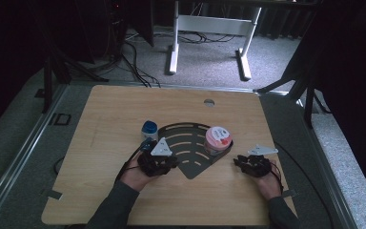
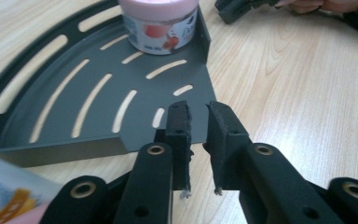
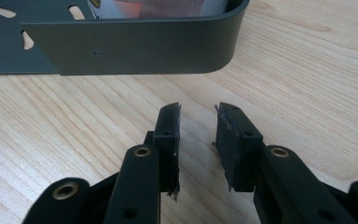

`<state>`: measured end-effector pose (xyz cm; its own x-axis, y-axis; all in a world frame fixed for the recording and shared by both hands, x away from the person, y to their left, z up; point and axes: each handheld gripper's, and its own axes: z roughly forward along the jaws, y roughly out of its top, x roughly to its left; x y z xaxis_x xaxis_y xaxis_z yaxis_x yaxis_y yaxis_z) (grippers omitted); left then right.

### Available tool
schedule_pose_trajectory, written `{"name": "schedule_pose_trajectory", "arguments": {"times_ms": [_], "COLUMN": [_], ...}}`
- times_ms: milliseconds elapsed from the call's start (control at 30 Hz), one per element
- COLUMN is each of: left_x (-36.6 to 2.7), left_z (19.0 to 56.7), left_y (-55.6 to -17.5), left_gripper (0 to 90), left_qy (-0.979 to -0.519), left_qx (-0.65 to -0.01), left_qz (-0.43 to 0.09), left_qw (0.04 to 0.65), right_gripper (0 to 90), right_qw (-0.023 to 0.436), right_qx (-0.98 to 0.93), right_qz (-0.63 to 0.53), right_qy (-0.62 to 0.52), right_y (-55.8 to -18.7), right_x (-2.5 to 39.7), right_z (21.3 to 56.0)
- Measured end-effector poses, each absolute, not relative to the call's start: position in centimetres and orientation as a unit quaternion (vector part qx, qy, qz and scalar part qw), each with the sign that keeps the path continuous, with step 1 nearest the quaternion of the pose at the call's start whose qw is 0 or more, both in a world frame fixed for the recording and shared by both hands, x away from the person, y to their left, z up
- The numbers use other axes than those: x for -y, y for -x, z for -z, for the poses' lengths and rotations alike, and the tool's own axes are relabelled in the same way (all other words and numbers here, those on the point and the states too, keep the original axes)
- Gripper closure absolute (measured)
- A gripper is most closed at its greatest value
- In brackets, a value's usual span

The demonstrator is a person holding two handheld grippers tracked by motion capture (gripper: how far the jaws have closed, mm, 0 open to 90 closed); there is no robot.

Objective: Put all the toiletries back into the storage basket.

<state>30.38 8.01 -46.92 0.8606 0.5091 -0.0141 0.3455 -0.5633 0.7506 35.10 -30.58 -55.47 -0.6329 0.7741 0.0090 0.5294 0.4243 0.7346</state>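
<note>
A dark grey fan-shaped tray (image 1: pixel 183 143) with curved slots lies on the wooden table (image 1: pixel 114 114). In its right corner stands a pink-lidded tub (image 1: pixel 218 138), seen up close as the tub (image 2: pixel 161 28). A small blue-lidded pot (image 1: pixel 149 129) stands on the table by the tray's left edge. My left gripper (image 1: pixel 171 162) is at the tray's near left side; its jaws (image 2: pixel 198 112) are slightly apart over the tray's pointed tip (image 2: pixel 186 130), holding nothing. My right gripper (image 1: pixel 240 162) rests on the table just right of the tray, open and empty (image 3: pixel 198 114), facing the tray's rounded outer wall (image 3: pixel 135 46).
A round cable hole (image 1: pixel 209 102) sits near the table's far edge. Past the table, a white desk frame (image 1: pixel 209 28) stands among cables on grey carpet. A printed label (image 2: pixel 4 196) crowds the bottom left of the left gripper view. The other gripper (image 2: pixel 235 8) lies beyond the tray.
</note>
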Motion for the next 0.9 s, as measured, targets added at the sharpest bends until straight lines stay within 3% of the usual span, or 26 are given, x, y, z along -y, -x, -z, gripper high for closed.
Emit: {"name": "schedule_pose_trajectory", "arguments": {"times_ms": [267,900], "left_x": [-8.9,-10.8], "left_z": [45.5,43.4], "left_y": [-30.9,-32.6], "left_gripper": [89.1,90.0], "left_qy": [-0.879,-0.873], "left_qx": [-0.246,-0.266], "left_qz": [-0.111,-0.126], "left_qw": [0.392,0.389], "right_gripper": [69.9,69.7], "right_qw": [0.169,0.170], "right_qx": [-0.828,-0.827], "right_qz": [-0.363,-0.365], "right_qy": [-0.393,-0.392], "right_y": [-35.1,-35.1], "right_x": [30.5,30.5], "right_z": [55.5,55.5]}}
